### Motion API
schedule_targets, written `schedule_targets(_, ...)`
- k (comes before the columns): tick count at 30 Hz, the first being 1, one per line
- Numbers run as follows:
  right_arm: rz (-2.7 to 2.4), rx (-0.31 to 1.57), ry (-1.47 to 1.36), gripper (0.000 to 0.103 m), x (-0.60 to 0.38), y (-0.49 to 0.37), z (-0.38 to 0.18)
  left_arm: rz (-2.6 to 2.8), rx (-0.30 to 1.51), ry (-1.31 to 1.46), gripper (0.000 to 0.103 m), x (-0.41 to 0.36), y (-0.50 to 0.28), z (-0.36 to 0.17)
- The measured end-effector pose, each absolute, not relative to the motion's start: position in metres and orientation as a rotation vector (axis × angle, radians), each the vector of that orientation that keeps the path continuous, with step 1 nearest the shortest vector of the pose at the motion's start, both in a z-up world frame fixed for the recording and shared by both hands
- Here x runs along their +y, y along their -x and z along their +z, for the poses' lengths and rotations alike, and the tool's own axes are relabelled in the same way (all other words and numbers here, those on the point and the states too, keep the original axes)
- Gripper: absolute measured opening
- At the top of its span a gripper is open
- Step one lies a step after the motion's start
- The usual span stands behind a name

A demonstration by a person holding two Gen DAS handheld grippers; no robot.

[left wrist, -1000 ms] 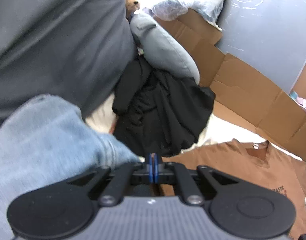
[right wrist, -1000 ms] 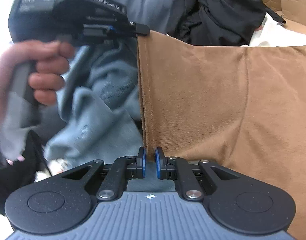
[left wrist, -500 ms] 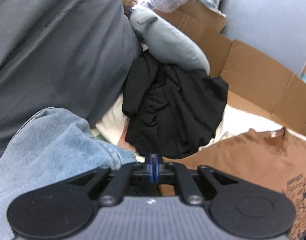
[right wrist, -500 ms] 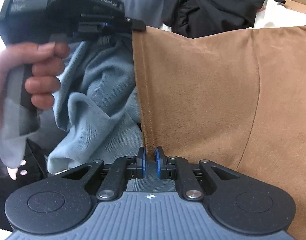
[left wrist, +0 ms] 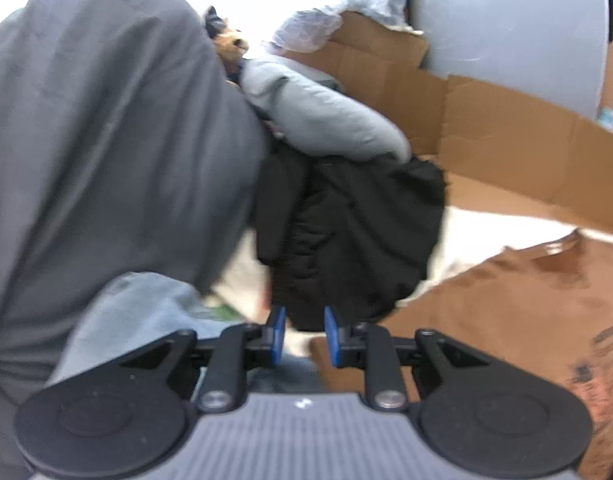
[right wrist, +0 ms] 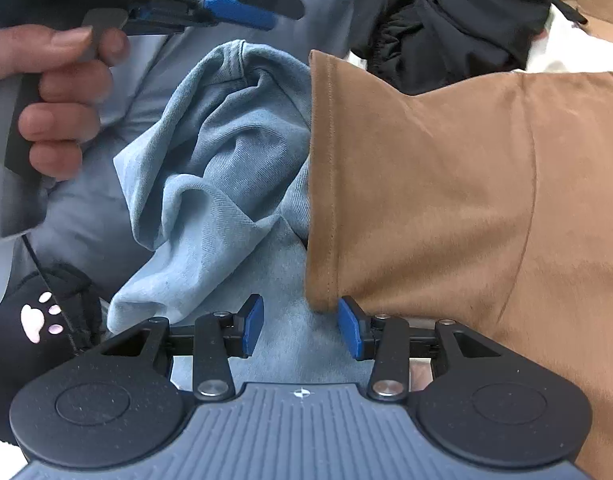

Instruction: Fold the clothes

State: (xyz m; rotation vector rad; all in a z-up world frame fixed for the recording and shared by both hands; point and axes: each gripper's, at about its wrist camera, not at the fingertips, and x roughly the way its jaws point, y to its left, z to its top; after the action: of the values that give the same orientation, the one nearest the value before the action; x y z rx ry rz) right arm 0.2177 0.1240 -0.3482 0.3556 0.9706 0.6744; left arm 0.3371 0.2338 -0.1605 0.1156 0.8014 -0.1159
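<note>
We let the brown shirt go: both grippers have just been opening.

Our right gripper (right wrist: 300,326) now stands with its jaws apart; the hemmed corner of the brown shirt (right wrist: 446,200) sits just inside the right-hand pad, loose, no longer pinched as it was a second ago. Our left gripper (left wrist: 304,334) has parted more narrowly, with nothing between the pads, and it has lifted off the shirt's far corner, seen in the right wrist view hovering above that edge in the person's hand (right wrist: 58,104). The shirt lies flat over the blue jeans (right wrist: 222,184), its fold edge straight, with the black garment (left wrist: 358,240) and cardboard (left wrist: 506,136) beyond. We judge this fold laid down, and the next grip is ours to choose.
</note>
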Motion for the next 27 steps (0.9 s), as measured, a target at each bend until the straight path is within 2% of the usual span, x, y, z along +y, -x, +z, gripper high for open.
schedule_targets(10,0.617,0.938,-0.402,0.044,0.085,-0.212,-0.339,-0.239,0.913,-0.092,0.023,0.2,-0.332,-0.206)
schedule_targets(18,0.506,0.932,-0.382,0.044,0.04,-0.214,-0.343,-0.142,0.966,-0.137,0.022,0.209,-0.341,-0.238)
schedule_targets(20,0.463,0.934,-0.371,0.045,0.027,-0.214,-0.348,-0.108,0.969,-0.119,0.011,0.218,-0.343,-0.24)
schedule_targets(21,0.444,0.941,-0.372,0.045,0.021,-0.215,-0.352,-0.096,0.97,-0.104,0.01,0.222,-0.343,-0.241)
schedule_targets(27,0.37,0.958,-0.377,0.045,-0.016,-0.212,-0.366,-0.08,0.973,-0.072,0.011,0.227,-0.341,-0.233)
